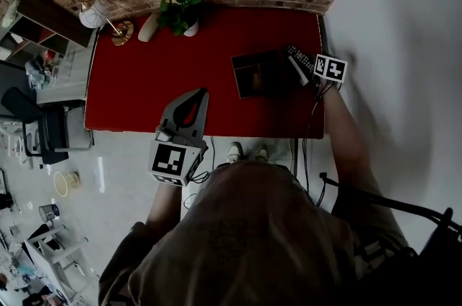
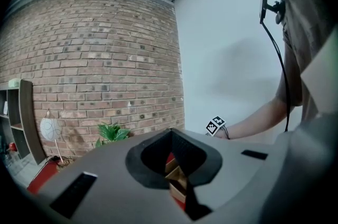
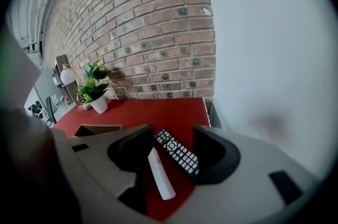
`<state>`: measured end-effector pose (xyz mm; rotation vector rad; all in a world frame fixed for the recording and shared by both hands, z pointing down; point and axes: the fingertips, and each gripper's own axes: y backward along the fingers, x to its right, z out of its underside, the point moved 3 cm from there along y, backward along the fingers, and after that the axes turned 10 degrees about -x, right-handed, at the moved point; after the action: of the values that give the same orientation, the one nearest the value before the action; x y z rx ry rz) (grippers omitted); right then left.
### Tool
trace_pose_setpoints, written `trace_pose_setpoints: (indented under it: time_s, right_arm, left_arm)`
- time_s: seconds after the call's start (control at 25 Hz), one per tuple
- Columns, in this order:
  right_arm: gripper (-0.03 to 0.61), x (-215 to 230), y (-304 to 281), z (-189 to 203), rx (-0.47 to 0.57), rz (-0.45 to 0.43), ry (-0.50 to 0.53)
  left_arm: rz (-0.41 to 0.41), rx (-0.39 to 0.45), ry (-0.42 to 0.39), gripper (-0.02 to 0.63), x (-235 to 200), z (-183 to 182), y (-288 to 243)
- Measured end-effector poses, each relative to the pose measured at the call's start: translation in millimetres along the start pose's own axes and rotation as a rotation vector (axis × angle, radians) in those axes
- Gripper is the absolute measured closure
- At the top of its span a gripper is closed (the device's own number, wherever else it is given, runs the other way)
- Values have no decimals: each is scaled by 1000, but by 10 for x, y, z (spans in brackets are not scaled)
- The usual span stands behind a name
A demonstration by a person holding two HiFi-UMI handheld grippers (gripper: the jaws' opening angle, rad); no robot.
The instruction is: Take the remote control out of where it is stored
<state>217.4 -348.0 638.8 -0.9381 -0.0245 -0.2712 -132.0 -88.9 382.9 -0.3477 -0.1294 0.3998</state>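
Right gripper view — remote control (image 3: 179, 152) lies on the counter (image 3: 174, 112) beside its box (image 3: 95, 129); right gripper (image 3: 171, 136) jaws released, left gripper (image 1: 198, 97) clenched empty — removal seemingly done.

Wide-apart jaws of the right gripper (image 3: 173, 139) — black remote (image 3: 178, 153) beside white remote (image 3: 160, 174) on red table (image 3: 153, 111)

Both on the table (image 1: 144, 88) now: the plain remote (image 3: 160, 171) just left of the keypad remote (image 3: 178, 153), the box (image 1: 256, 77) beside them, and the plant (image 1: 180, 3) and lamp (image 1: 97, 14) at the back.
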Motion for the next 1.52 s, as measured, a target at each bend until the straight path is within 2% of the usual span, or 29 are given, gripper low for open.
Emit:
trace_pose_setpoints:
  time_s: [0.2,0.44,0.76,0.92,1.16,1.2,1.28,1.36,1.44,1.52]
  right_arm:
    - [362,-237,462,-349,142,-59,70]
    - [362,-717,1256,-725,388,-175,181]
    - [362,-1174,2121,-814,572,-263,277]
    - [362,-1388,2529,-832,651,-260,368]
    - [365,-1560,3034,-678,785,-206,422]
    - [377,-1588,3097,-638,799,-203,426]
    - [445,-1632,3209,-574,820,-202,428]
    - [474,-1663,3284,-518,826,-205,429]
    - [536,-1676,3330,-462,825,-206,434]
    - [566,-1680,3359,-414,821,-204,442]
  left_arm:
    - [4,12,-4,603,-19,-37,-39]
    - [20,33,-13,603,-32,-110,-122]
    - [37,85,-5,603,-26,-231,-198]
    - [39,98,-5,603,-4,-300,-210]
    - [48,95,-45,603,100,-391,-240]
    - [51,98,-44,603,109,-406,-240]
    - [54,102,-46,603,116,-433,-237]
    - [55,104,-48,603,114,-453,-224]
    - [52,107,-47,603,109,-466,-205]
    - [50,112,-43,603,105,-480,-192]
